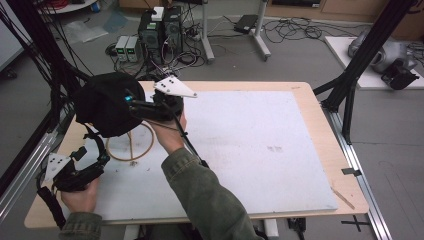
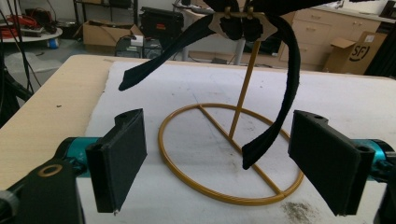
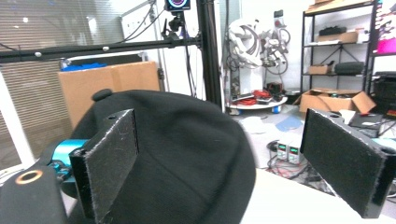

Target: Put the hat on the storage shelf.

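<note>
A black cap (image 1: 102,102) sits on top of a thin gold wire stand (image 1: 127,160) at the table's left. Two black straps (image 2: 280,107) hang from the cap beside the stand's pole (image 2: 243,88). My left gripper (image 1: 92,156) rests low at the front left, pointed at the stand's ring (image 2: 224,198). Its jaws (image 2: 219,121) are wide apart, with the ring and one strap end beyond them and untouched. My right gripper (image 1: 134,106) is raised at the cap's right side. It (image 3: 222,121) stands open, with the cap (image 3: 187,154) bulging close between the pads; neither pad presses on it.
A white board (image 1: 260,150) covers most of the wooden table (image 1: 305,90). Computer boxes (image 1: 160,30) and cables lie on the floor beyond the far edge. Black frame posts (image 1: 350,85) stand at the right side, and a metal rail (image 1: 25,170) runs along the left.
</note>
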